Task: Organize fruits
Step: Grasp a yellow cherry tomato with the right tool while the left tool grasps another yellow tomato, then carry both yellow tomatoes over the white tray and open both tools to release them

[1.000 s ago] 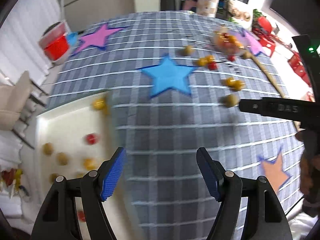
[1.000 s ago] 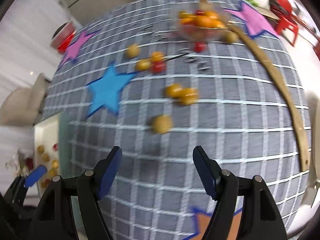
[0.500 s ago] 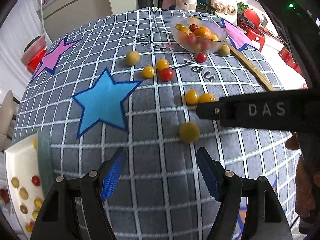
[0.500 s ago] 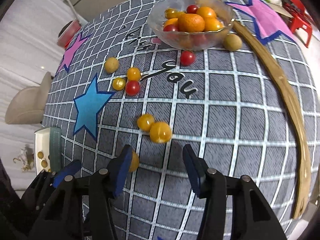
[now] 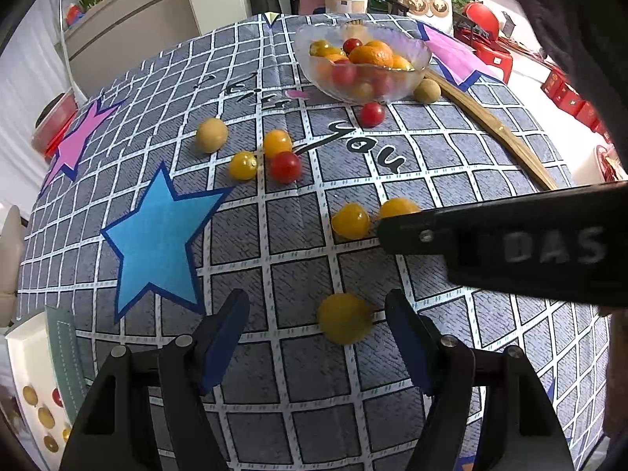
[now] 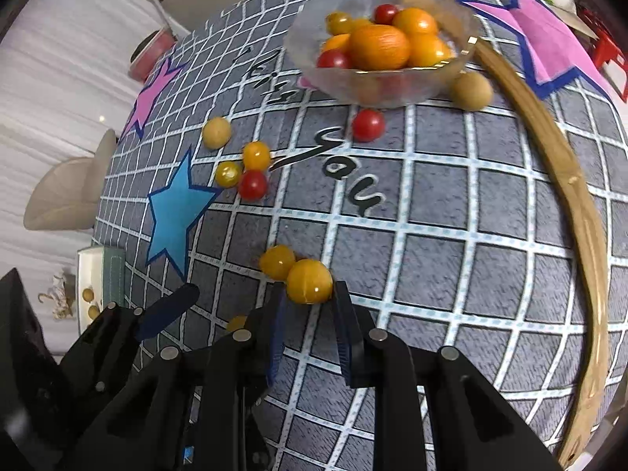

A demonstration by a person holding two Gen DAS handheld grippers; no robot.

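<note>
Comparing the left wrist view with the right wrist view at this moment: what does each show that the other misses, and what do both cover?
Only the left wrist view: the left gripper with its jaws, just narrowed, either side of a yellow fruit but not pressing it, and the right gripper's side lettered DAS.

Only the right wrist view: the right gripper, jaws just closed onto an orange fruit, and the wooden strip's full curve.

Both: the glass bowl of fruit, the blue star, the loose red and yellow fruits and the white tray.
</note>
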